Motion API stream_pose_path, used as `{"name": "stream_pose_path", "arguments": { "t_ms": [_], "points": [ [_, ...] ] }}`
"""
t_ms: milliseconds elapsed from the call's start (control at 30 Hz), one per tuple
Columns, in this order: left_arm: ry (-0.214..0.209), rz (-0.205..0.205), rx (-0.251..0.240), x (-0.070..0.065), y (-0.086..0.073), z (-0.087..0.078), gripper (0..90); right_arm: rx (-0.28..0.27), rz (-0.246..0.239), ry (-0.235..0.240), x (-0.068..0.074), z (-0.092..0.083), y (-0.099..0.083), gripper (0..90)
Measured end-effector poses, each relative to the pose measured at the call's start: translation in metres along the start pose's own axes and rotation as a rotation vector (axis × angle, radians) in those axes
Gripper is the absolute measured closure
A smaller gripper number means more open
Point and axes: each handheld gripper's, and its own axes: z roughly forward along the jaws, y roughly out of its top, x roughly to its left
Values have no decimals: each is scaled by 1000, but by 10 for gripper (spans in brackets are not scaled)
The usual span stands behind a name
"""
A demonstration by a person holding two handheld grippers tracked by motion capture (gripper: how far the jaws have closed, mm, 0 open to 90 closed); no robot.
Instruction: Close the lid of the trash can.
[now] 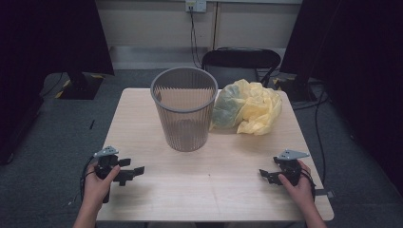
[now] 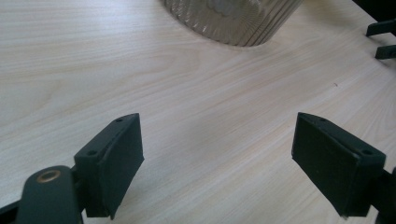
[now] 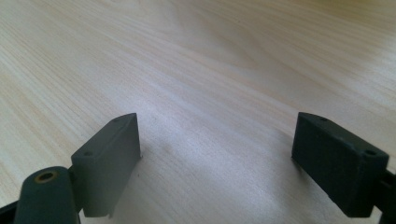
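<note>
Nothing looks started yet. The grey ribbed wastebasket (image 1: 184, 108) stands upright at upper centre of the high view, bare inside as far as can be seen, and the crumpled yellow plastic bag (image 1: 247, 107) lies just to its right, apparently touching its wall. Judging from this, lining the basket with the bag is all still ahead.

The left gripper (image 1: 131, 170) sits at lower left and the right gripper (image 1: 265, 175) at lower right, both low over the pale wood-grain counter (image 1: 223, 180), well apart from bag and basket. Both sets of fingers are spread wide and hold nothing.

The basket is rigid and tapered; the bag is thin, glossy and limp.
</note>
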Motion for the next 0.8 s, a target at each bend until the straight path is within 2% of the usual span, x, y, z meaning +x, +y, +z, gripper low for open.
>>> {"name": "stream_pose_path", "arguments": {
  "t_ms": [800],
  "points": [
    [27, 1, 21, 10, -18, -2, 161, 0, 0, 0, 0, 0, 0, 144]
  ]
}}
